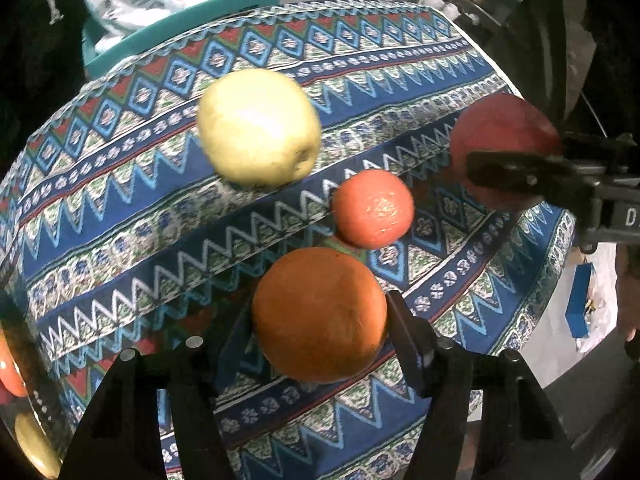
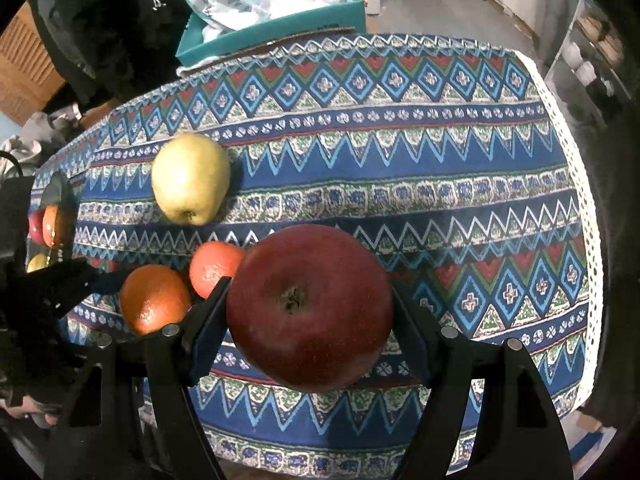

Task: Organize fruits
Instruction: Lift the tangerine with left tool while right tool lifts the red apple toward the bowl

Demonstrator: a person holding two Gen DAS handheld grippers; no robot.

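Note:
My left gripper (image 1: 318,316) is shut on a large orange (image 1: 320,314); the same orange shows in the right wrist view (image 2: 154,298). My right gripper (image 2: 310,306) is shut on a red apple (image 2: 310,308), also seen at the right of the left wrist view (image 1: 504,140). A small tangerine (image 1: 372,208) lies on the patterned tablecloth (image 1: 120,208) between the two held fruits; it also shows in the right wrist view (image 2: 214,266). A yellow-green apple (image 1: 258,128) lies farther back on the cloth, also in the right wrist view (image 2: 190,178).
A clear container (image 2: 50,226) with red, orange and yellow fruit stands at the table's left edge. A teal box (image 2: 272,24) with plastic bags sits behind the table. The cloth's lace edge (image 2: 584,200) marks the right table edge. Shelves stand at the far right.

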